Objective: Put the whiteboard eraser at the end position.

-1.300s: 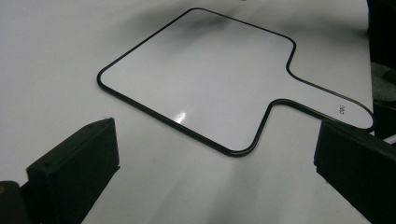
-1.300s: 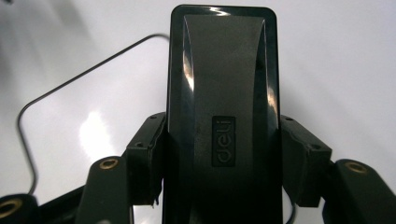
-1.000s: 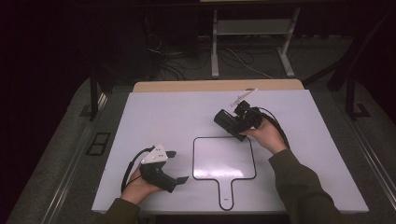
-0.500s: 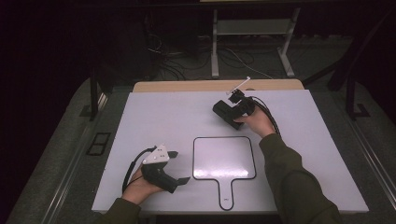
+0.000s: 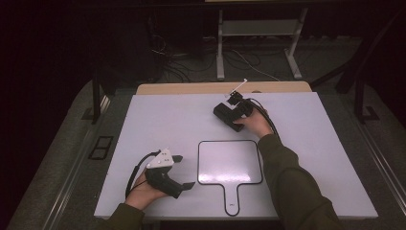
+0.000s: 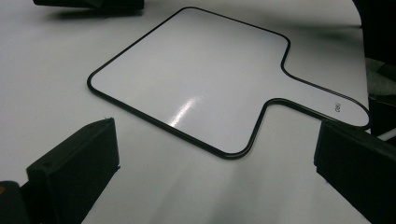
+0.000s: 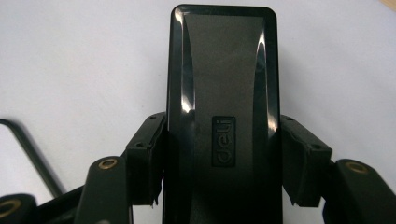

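The right gripper (image 7: 223,186) has its jaws clamped on the two long sides of a black eraser block (image 7: 223,107), which sits low over the far part of the white table (image 5: 158,120), beyond the paddle-shaped whiteboard (image 5: 229,162). The left gripper (image 5: 183,171) rests at the near left of the table, jaws spread wide with nothing between them, just beside the whiteboard's left edge.

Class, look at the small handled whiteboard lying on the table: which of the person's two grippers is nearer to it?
Left. The left gripper rests just beside the whiteboard's left edge, jaws open toward it. The right gripper is beyond its far edge, shut on a black eraser.
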The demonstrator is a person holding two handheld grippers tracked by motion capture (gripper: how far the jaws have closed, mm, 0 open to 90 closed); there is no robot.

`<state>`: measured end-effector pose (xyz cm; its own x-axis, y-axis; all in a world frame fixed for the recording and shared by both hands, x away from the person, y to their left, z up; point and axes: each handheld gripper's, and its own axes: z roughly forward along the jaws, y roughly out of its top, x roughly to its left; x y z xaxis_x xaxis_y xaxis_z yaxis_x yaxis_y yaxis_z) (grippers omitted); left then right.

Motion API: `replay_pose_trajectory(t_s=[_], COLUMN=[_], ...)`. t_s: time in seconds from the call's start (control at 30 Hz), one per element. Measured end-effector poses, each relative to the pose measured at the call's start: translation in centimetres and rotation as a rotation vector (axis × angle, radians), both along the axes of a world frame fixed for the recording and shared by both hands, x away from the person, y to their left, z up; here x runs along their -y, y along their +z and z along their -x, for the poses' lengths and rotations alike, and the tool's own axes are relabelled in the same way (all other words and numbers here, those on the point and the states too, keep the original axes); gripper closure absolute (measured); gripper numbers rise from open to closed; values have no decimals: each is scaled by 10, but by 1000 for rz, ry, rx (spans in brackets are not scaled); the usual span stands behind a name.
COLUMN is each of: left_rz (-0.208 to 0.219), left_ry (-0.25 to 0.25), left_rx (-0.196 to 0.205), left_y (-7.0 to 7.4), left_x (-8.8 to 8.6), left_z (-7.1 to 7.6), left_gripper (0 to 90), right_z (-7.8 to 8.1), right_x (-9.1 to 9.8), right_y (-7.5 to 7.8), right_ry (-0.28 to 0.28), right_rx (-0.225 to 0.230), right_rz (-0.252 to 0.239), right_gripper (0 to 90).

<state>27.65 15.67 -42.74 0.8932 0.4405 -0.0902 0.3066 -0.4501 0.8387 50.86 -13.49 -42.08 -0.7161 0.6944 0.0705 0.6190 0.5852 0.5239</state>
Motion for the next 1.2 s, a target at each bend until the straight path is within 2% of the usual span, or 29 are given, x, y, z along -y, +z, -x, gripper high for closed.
replay_pose_trajectory(t_s=[0.2, 0.3, 0.4, 0.63, 0.77, 0.87, 1.1, 1.2], left_rz=[-3, -1, -4, 0, -5, -4, 6, -1], left_ry=[-3, -1, -3, 1, 0, -1, 11, 21], left_rx=[0, 0, -1, -2, -5, -4, -19, -17], left_y=[0, 0, 0, -1, -1, -2, -3, -3], left_x=[0, 0, 0, 0, 0, 0, -2, -3], left_z=[0, 0, 0, 0, -1, -2, -3, -4], left_gripper=[0, 0, 0, 0, 0, 0, 0, 0], right_z=[-1, 0, 0, 5, 11, 18, 25, 30], right_x=[-1, -3, 0, 5, 10, 12, 22, 26], right_y=[-8, -7, -4, 7, 14, 18, 28, 28], right_ry=[0, 5, 3, -5, -31, -46, -54, -60], right_rx=[-15, 2, 11, 60, 106, 153, 146, 149], right_rz=[-4, -4, -46, -102, -115, -122, -208, -210], right_gripper=[381, 377, 357, 278, 272, 194, 131, 103])
